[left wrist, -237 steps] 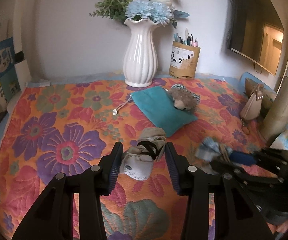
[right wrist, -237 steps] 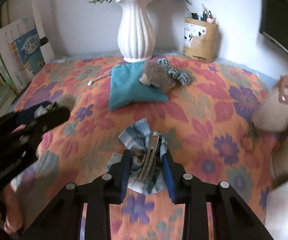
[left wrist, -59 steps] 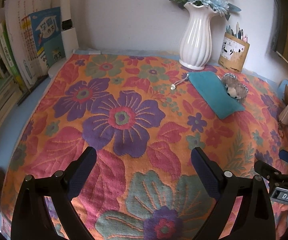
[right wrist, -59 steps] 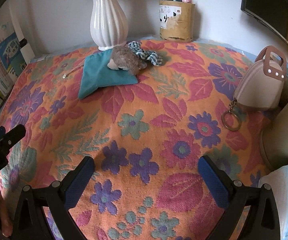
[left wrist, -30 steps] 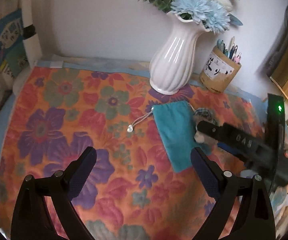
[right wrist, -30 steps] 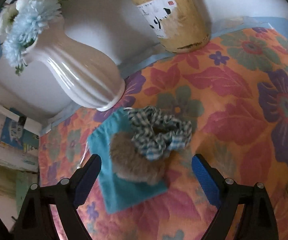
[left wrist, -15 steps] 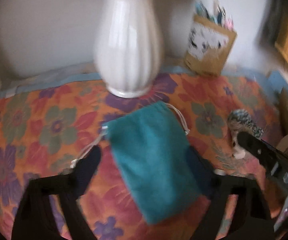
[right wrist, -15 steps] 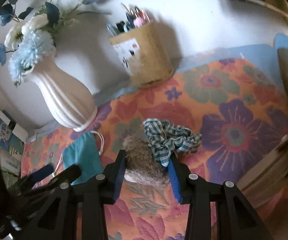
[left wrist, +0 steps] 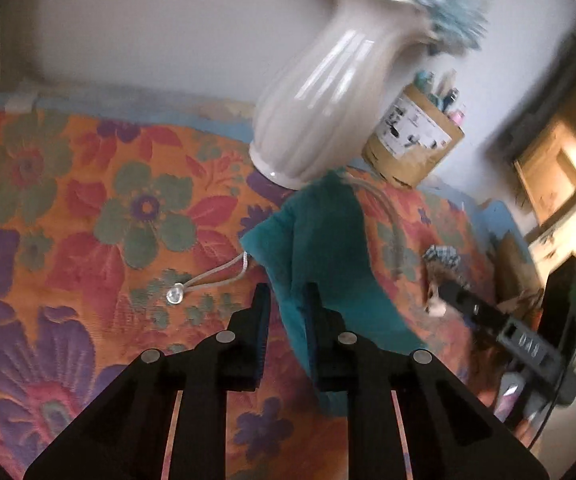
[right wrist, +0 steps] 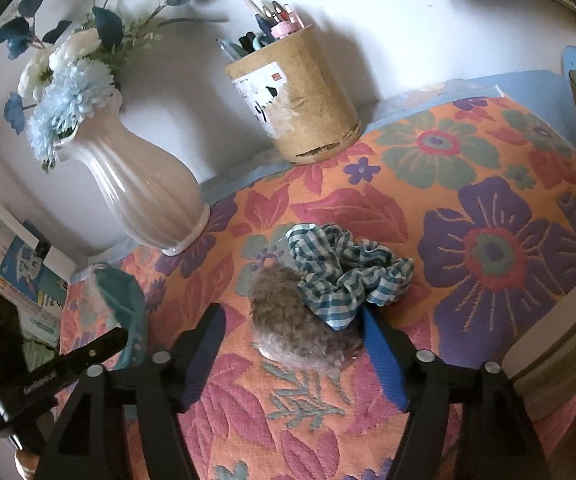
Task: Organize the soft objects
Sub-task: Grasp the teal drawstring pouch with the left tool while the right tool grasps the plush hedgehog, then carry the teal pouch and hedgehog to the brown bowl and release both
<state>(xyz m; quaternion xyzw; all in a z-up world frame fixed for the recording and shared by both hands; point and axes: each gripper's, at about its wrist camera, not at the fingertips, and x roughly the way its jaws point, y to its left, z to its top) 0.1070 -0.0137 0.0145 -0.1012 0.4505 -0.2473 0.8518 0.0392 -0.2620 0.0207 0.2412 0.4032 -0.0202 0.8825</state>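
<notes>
Your left tongs (left wrist: pixel 283 312) pinched the limp teal pouch (left wrist: pixel 320 240) at its edge, lifting it beside the vase (left wrist: pixel 320 100); your right tongs (right wrist: pixel 288 344), opening, straddled the fluffy toy (right wrist: pixel 296 320) under the scrunchie (right wrist: pixel 344 272) without pressing; it would squash easily, so grip mid-body.

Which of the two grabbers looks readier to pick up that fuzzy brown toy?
The right gripper: the fuzzy brown toy lies between its opening jaws, ungripped. The left gripper is shut on the teal pouch.
</notes>
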